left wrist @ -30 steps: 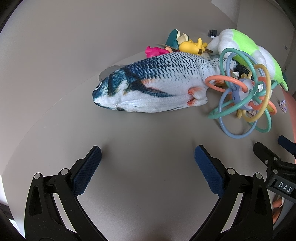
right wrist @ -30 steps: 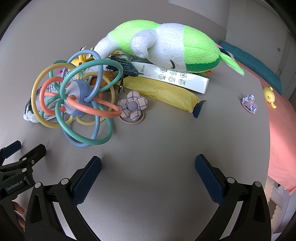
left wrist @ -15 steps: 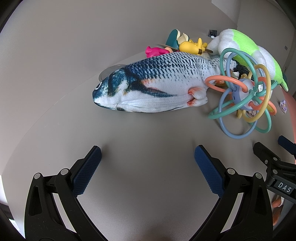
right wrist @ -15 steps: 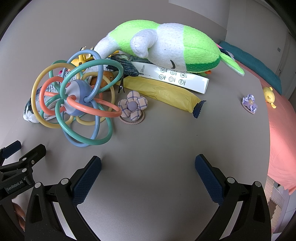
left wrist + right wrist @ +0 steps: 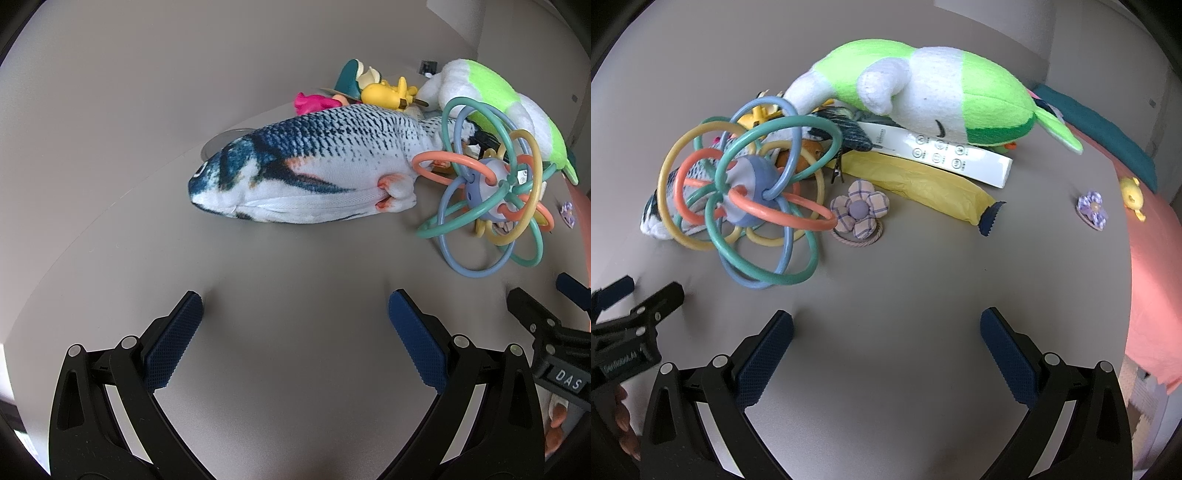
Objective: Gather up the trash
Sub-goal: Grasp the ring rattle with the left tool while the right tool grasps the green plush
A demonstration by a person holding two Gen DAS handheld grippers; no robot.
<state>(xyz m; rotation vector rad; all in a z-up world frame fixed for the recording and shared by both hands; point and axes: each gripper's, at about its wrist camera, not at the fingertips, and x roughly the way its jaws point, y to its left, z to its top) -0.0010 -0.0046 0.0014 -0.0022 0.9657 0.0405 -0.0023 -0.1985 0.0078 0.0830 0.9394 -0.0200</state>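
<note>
left claw (image 5: 294, 308): spread wide, nothing between the blue pads, just hovering low over a bare patch of the grey desk (image 5: 110, 229)
right claw (image 5: 886, 326): same deal, jaws wide apart and empty, sitting just to the right of the left one; each shows up at the edge of the other's view
yellow wrapper (image 5: 923, 186): looks like the actual trash here. Crinkly yellow packet with a dark blue serrated end, lying flat on the desk ahead of the right claw, well apart from it
wrapper's neighbours: white remote (image 5: 938, 155) lies right along its far side, touching or nearly, and the green and white plush (image 5: 923, 85) flops over the remote
ring toy (image 5: 750, 192): tangle of coloured loops around a bluish core, left of the wrapper, sitting partly on the fish's tail end
fish plush (image 5: 314, 166): big one, lying on its side in front of the left claw, head pointing left
checked flower scrunchie (image 5: 860, 210): just beside the ring toy, in front of the wrapper's left end
behind the fish: pink toy (image 5: 310, 101) and yellow toy (image 5: 388, 92), bunched up
far right: small purple flower (image 5: 1091, 206) on its own near the desk edge
</note>
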